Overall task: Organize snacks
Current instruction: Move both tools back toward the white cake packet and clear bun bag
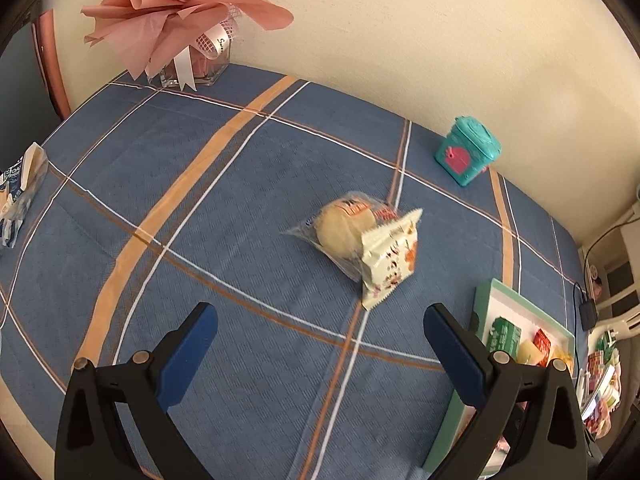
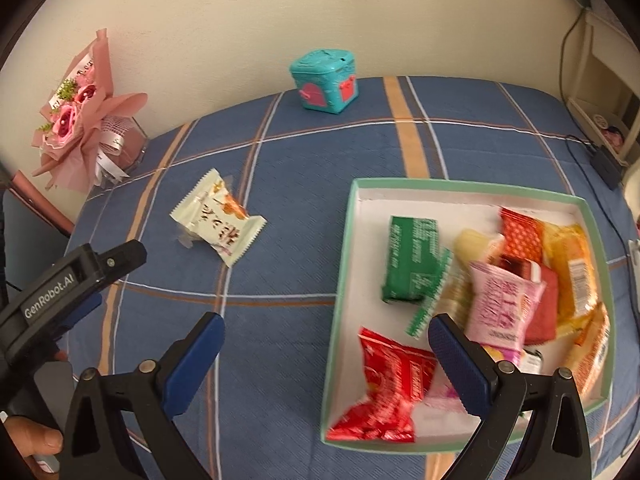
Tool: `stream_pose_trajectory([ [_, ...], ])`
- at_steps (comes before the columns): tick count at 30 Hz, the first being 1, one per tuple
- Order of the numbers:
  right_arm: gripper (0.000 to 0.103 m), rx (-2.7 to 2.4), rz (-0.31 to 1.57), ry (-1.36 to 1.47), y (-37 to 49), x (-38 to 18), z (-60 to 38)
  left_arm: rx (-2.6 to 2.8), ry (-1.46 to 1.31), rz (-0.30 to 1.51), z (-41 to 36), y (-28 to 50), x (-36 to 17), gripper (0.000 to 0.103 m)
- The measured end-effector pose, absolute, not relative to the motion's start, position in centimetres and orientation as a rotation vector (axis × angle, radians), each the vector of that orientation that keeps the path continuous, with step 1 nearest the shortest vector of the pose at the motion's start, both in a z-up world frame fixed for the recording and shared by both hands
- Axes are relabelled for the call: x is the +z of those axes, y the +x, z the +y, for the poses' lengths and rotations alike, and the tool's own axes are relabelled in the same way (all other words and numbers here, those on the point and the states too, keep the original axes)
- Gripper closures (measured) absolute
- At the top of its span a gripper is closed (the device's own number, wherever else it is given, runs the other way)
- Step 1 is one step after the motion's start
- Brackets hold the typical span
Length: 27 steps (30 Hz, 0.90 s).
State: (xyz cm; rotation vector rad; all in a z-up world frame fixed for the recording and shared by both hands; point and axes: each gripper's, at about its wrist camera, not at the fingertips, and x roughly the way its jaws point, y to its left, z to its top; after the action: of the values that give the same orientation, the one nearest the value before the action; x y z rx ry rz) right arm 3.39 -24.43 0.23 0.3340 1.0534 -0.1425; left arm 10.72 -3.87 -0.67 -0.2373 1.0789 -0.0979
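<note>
- My left gripper [image 1: 320, 332] hangs wide open and empty; my right gripper [image 2: 326, 344], jaws also spread, holds nothing.
- At twelve o'clock, two loose snacks: a cream packet [image 1: 390, 258] overlapping a clear-wrapped bun [image 1: 340, 230].
- At three o'clock, the snack box [image 2: 460, 186].
- Risk: closing on the overlapped pair could drag both or slip off the slick wrap.

A cream snack packet [image 1: 390, 258] with orange print and serrated ends lies flat, leaning on a clear-wrapped bun [image 1: 344, 230], both ahead of the left fingers. A mint-rimmed white box [image 2: 468, 188] sits ahead of the right fingers, one finger over it. Inside lie a green bar [image 2: 410, 258], pink packet [image 2: 500, 300], red packet [image 2: 390, 388] and orange-yellow wrappers [image 2: 572, 264], jumbled.
</note>
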Motion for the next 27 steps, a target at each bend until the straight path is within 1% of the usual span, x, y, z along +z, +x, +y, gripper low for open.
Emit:
stream_pose_trajectory([
  [5, 0.000, -0.125, 1.047, 0.321, 5.0, 0.1, -23.7, -0.097, -0.242, 1.070, -3.3, 12.2, -0.8, 0.001],
  [19, 0.000, -0.060, 1.077, 0.282, 11.1, -2.2, -20.7, -0.121, -0.298, 1.116, -2.2, 16.0, -2.1, 0.001],
  [23, 0.002, -0.013, 1.090, 0.216, 13.4, -3.4, -19.1, -0.161, -0.291, 1.142, -1.8, 17.6, -3.2, 0.001],
  [27, 0.006, 0.020, 1.104, 0.167, 15.5, -4.9, -17.9, -0.225, -0.309, 1.166, -1.9, 19.4, -3.9, 0.001],
])
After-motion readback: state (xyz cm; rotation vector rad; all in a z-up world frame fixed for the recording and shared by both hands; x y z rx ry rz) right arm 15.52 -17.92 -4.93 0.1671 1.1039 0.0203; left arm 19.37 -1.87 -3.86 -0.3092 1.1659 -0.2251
